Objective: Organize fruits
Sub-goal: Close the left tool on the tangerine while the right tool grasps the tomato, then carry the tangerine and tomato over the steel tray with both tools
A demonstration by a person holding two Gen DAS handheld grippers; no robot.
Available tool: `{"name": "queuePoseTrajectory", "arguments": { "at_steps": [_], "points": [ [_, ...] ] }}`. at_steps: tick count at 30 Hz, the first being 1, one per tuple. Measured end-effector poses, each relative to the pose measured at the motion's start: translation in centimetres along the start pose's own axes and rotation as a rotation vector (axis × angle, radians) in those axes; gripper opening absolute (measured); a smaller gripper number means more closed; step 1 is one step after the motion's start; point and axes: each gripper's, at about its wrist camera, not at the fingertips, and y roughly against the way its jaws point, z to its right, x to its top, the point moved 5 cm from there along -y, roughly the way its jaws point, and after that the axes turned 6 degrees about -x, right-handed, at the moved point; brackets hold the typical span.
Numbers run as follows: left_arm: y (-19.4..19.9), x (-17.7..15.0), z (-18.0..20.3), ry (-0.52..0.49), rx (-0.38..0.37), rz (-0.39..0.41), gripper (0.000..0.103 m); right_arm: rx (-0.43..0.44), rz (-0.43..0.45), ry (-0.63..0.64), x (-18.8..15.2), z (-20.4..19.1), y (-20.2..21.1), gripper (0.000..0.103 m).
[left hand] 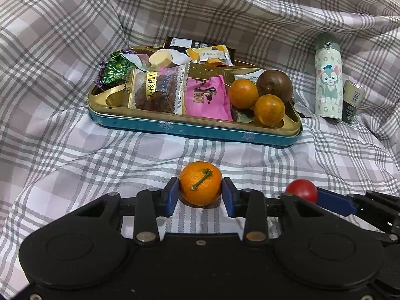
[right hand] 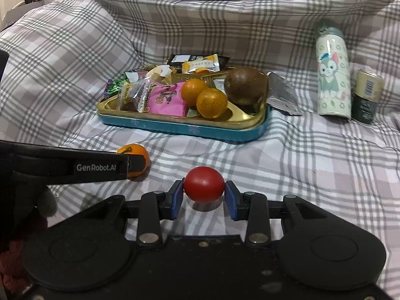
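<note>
A home bedroom: plaid bedsheet (left hand: pixel 75 137), pillow (right hand: pixel 62 37), snack tin (left hand: pixel 195 127).

tangerine (left hand: pixel 200 183), red tomato (right hand: pixel 204 184) on plaid bedsheet (left hand: pixel 75 150)

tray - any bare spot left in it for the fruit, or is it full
Crowded: snack packets fill the tray's middle and back. Bare gold shows at its front left corner and in the front right well beside the two oranges and brown fruit.
</note>
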Motion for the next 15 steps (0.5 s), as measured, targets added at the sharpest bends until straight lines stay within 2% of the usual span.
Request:
{"name": "queuePoseTrajectory", "arguments": {
  "at_steps": [15],
  "points": [
    [1.1,-1.2,1.0,-0.086,0.010,0.037,0.045,-0.080,-0.028,-0.126,-3.1,2.9,3.9,0.038]
  ]
}}
